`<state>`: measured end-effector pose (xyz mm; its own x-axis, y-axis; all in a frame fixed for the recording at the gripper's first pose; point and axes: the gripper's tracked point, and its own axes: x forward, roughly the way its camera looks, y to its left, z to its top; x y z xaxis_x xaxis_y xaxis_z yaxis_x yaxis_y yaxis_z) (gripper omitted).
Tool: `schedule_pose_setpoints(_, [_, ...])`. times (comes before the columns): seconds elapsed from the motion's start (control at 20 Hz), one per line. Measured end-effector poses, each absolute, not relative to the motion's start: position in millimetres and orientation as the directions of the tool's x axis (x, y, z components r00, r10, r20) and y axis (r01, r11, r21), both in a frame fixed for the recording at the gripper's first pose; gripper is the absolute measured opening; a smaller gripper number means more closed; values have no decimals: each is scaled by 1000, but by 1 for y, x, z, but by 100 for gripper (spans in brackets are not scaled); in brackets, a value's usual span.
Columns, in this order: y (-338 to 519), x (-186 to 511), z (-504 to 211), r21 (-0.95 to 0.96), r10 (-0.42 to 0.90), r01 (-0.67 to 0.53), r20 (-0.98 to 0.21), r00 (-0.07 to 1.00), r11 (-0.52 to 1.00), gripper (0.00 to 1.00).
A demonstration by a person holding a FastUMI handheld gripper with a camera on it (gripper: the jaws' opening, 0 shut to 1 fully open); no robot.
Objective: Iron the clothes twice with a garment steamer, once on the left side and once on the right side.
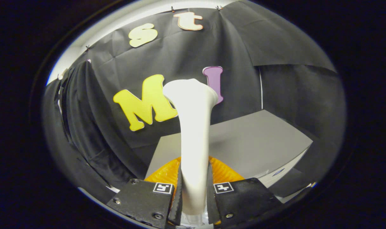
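Observation:
My gripper (194,190) is shut on the white garment steamer (193,127), both fingers pressing its slim handle from either side. The steamer rises straight ahead from between the fingers and flares into a wide head at its far end. A dark garment (80,124) hangs to the left of the steamer, a little beyond the fingers. The steamer head is apart from the garment, pointing toward the booth's back wall.
A grey table (253,143) lies ahead and to the right of the fingers. An orange ribbed object (223,173) sits just behind the fingers at the table's near edge.

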<state>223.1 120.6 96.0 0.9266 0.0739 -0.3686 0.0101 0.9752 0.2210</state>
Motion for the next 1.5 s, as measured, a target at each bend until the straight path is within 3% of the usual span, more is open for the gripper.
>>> schedule_pose_setpoints(0.35, [194, 184, 157, 179, 138, -103, -195, 971, 978, 34])
schedule_pose_setpoints(0.95, [325, 157, 241, 124, 282, -296, 121, 952, 947, 34])
schedule_pose_setpoints(1.5, [422, 153, 278, -40, 287, -290, 319, 903, 956, 34])
